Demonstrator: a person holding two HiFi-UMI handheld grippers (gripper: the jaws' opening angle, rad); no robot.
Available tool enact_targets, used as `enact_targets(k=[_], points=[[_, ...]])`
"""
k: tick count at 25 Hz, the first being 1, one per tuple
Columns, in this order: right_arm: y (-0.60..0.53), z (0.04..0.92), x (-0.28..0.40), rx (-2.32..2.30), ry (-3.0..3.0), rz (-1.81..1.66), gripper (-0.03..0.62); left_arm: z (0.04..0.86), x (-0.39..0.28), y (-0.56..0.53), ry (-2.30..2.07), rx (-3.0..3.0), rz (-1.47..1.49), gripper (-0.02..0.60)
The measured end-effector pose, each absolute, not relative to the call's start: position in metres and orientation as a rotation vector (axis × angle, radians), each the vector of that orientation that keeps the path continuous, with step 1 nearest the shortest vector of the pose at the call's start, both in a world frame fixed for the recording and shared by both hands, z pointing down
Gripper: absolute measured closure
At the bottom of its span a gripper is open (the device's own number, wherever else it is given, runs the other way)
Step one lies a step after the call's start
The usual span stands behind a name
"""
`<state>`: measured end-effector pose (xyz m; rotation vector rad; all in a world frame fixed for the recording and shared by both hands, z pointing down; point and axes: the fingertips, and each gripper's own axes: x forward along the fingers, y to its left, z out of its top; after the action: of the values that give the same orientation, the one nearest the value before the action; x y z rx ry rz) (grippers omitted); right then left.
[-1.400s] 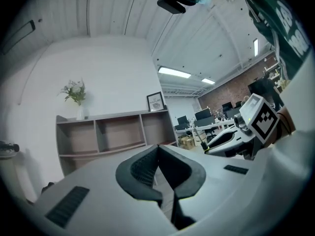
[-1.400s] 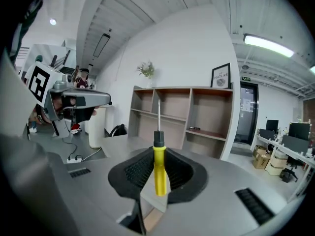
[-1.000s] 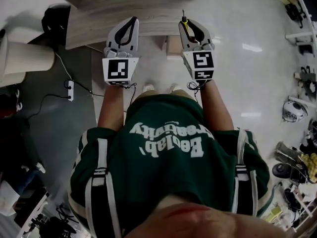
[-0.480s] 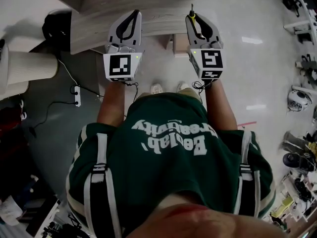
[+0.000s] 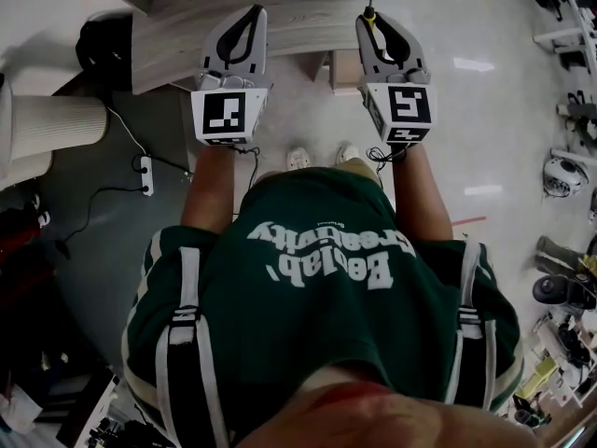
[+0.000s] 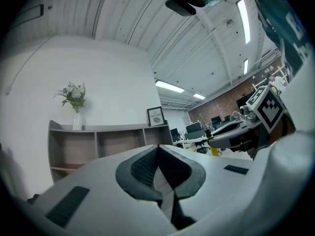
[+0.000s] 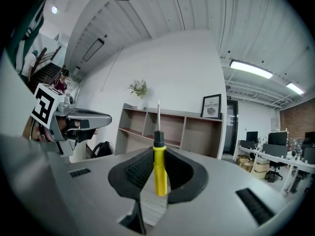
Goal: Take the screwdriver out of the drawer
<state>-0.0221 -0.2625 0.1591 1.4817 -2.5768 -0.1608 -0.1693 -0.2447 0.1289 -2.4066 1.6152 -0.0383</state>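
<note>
Right gripper (image 5: 381,26) clamped on the yellow handle of the screwdriver (image 7: 159,173), metal tip poking past the jaw tips, held above the wooden desk (image 5: 177,49), left gripper (image 6: 157,149) alongside, jaws pressed together, empty.

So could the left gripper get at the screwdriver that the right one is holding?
Probably yes. Nothing stands between the left gripper and the right gripper, and the shaft of the screwdriver sticks out past the right jaws. The left jaws are together, so they'd need opening first.
</note>
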Motion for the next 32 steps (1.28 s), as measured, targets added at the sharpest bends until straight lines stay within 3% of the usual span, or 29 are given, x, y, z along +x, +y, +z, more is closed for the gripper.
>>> enact_targets(k=[32], points=[[-0.246, 0.146, -0.038, 1.442, -2.662, -0.184, 0.512, 0.117, -0.167, -0.229, 1.607, -2.379, -0.014, 0.565]])
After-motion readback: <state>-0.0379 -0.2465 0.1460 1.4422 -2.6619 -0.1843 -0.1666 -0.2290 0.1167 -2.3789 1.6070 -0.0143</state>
